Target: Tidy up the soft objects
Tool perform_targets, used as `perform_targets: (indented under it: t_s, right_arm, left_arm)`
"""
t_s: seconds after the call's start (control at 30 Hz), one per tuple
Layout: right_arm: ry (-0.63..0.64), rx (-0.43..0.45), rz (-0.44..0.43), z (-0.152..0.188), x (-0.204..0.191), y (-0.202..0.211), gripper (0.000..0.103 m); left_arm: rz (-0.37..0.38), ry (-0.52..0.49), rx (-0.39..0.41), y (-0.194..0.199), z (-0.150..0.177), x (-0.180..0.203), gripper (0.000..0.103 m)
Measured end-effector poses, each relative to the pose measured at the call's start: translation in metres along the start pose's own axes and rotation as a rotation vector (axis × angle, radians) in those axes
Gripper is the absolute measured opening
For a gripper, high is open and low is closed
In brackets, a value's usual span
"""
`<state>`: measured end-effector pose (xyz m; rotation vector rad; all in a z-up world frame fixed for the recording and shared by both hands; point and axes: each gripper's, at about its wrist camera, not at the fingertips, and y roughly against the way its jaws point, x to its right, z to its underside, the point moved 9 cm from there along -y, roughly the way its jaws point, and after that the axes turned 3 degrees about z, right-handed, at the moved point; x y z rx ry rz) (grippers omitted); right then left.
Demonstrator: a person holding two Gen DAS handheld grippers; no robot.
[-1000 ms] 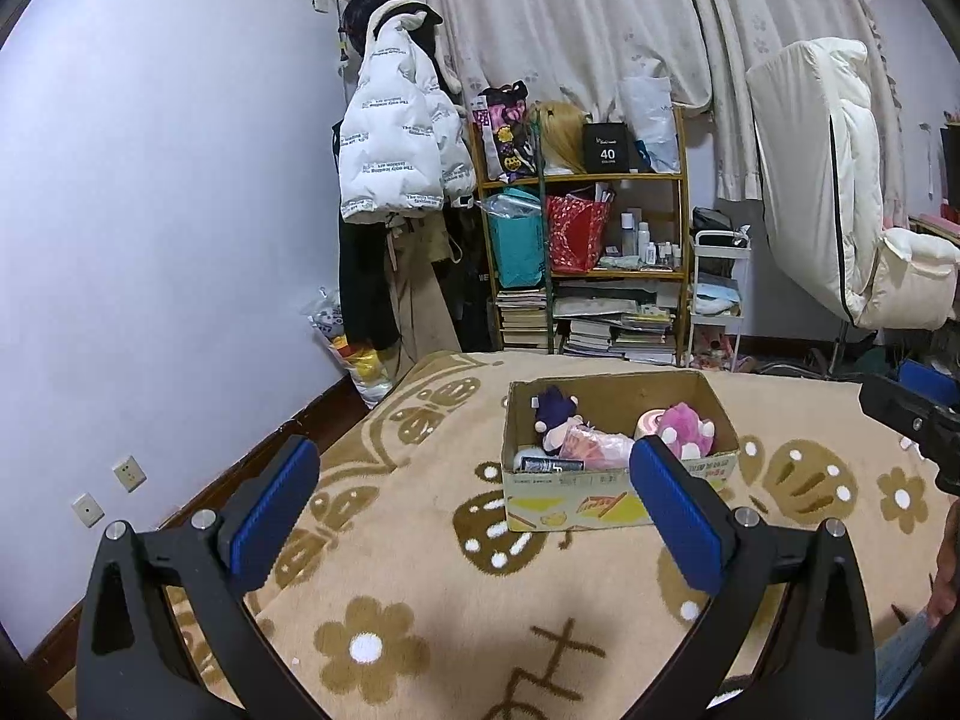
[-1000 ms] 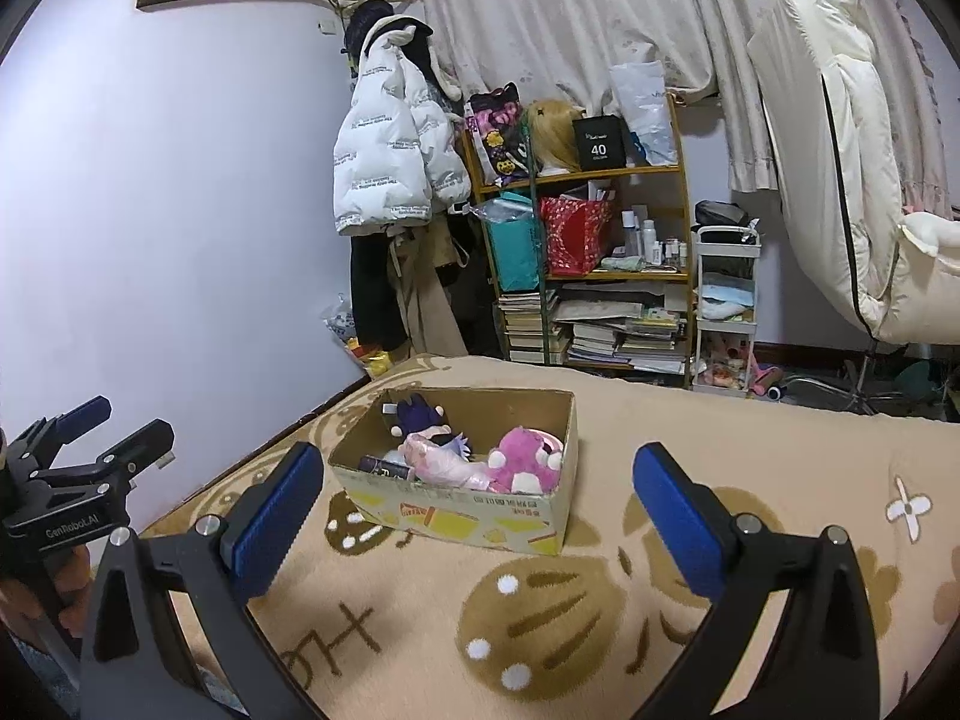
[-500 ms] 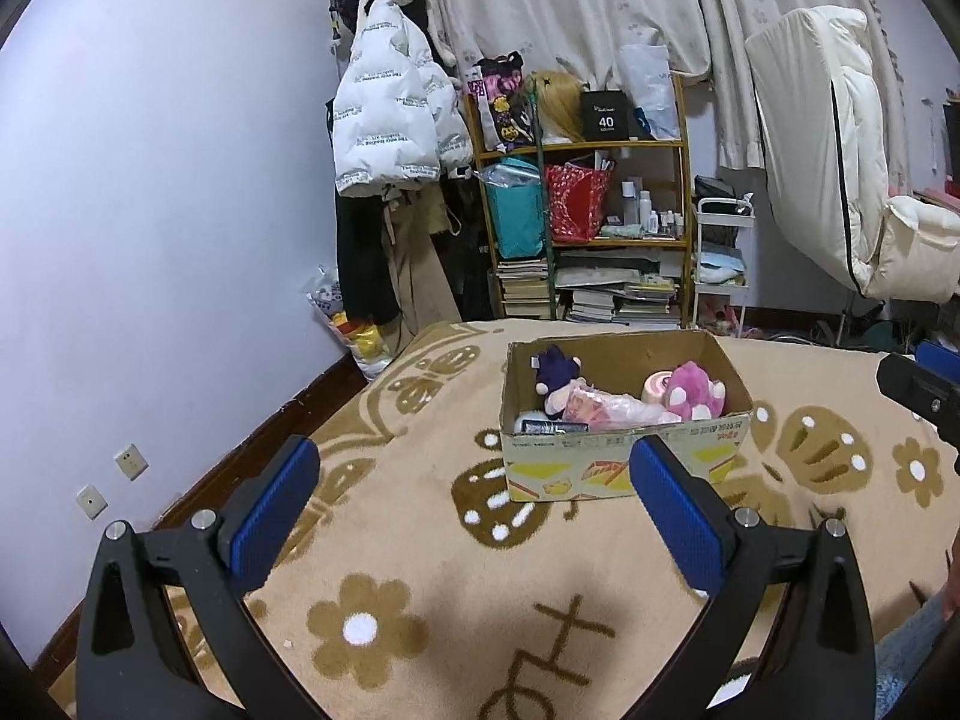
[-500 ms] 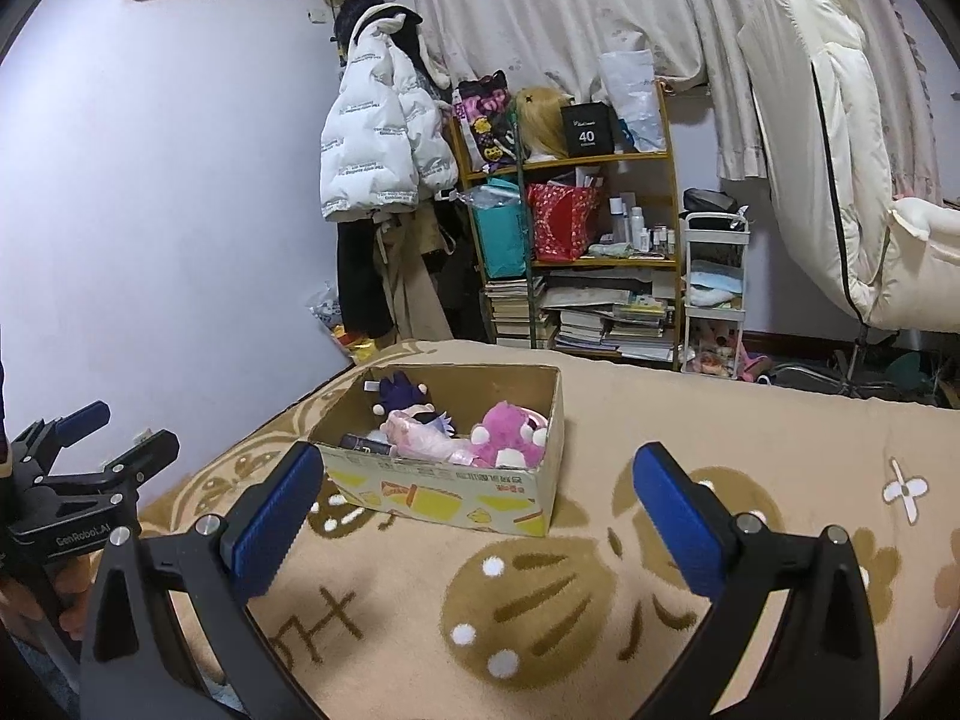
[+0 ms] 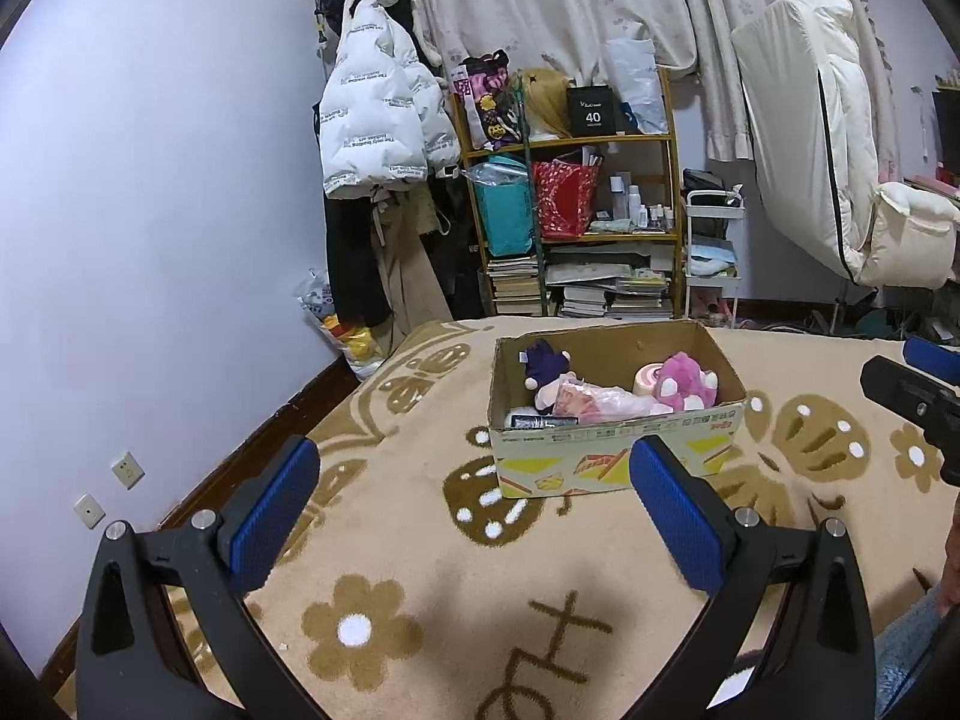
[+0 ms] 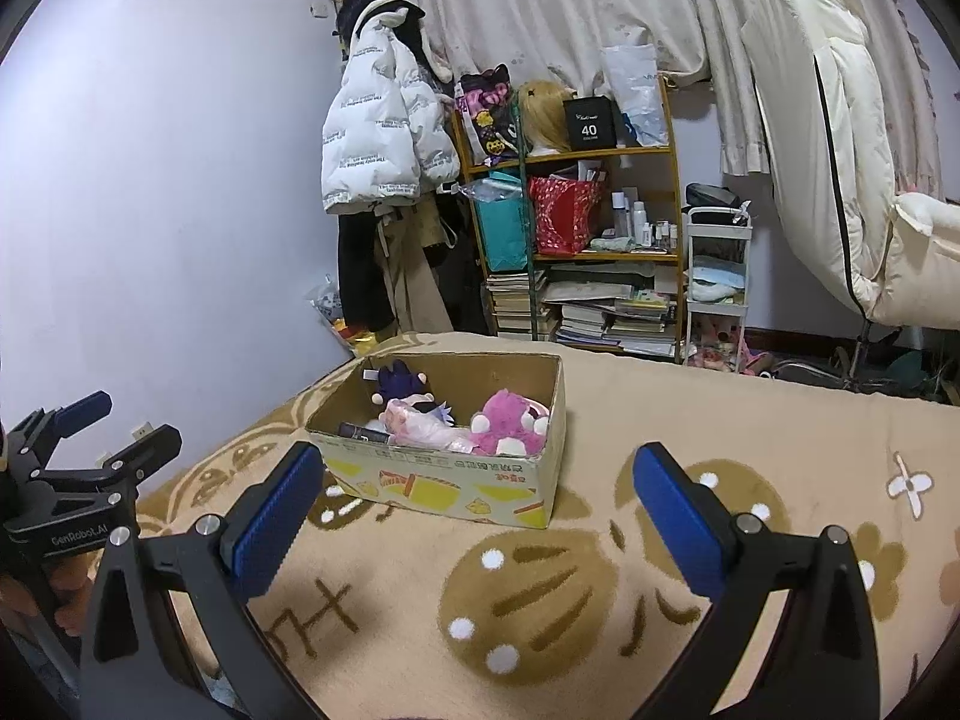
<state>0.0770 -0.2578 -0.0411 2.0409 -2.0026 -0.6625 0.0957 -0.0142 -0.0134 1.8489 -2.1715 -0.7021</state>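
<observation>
- Left gripper is being held with jaws wide apart, nothing gripped, above the blanket.
- Cardboard box is sitting ahead on the blanket, purple plush and pink plush lying inside.
- Right gripper is being held spread apart, nothing between its pads.

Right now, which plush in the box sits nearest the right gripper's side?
The pink plush, at the box end closest to the right gripper. The purple plush sits at the far-left corner; the bagged one lies between.
</observation>
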Motion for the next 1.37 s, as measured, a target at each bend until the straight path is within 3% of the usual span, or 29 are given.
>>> perform_targets:
  t_s: [1.37]
  right_arm:
    - [-0.004, 0.009, 0.015, 0.005, 0.011, 0.002, 0.103]
  left_arm:
    - [0.007, -0.003, -0.025, -0.005, 0.007, -0.001, 0.102]
